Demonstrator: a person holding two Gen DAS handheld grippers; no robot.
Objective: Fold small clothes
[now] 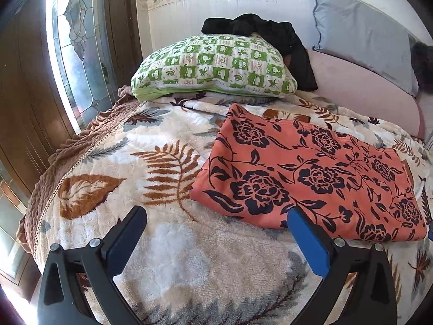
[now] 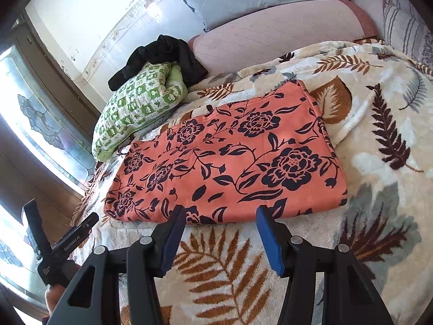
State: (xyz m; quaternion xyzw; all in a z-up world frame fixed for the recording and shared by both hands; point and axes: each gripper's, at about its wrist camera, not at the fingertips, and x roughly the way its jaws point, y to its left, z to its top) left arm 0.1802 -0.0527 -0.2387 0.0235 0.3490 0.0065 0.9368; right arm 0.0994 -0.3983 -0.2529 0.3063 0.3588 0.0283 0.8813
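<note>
A folded orange garment with a dark flower print [image 1: 311,173] [image 2: 230,157] lies flat on the leaf-patterned blanket [image 1: 167,243] [image 2: 379,203]. In the left wrist view my left gripper [image 1: 216,212] stands wide open over the blanket, just off the garment's near left corner. Its blue right pad [image 1: 308,241] overlaps that edge in the picture, and nothing sits between the jaws. My right gripper [image 2: 220,210] hovers in front of the garment's near edge, jaws open and empty. The left gripper [image 2: 62,241] also shows at the lower left of the right wrist view.
A green checked pillow [image 1: 213,67] [image 2: 135,108] lies beyond the garment with a black cloth [image 1: 270,32] [image 2: 162,57] draped over it. Behind are a pink bolster [image 1: 365,92] and a grey pillow [image 1: 362,29]. The bed's frilled brown edge [image 1: 54,168] drops off beside a stained-glass door [image 1: 78,40].
</note>
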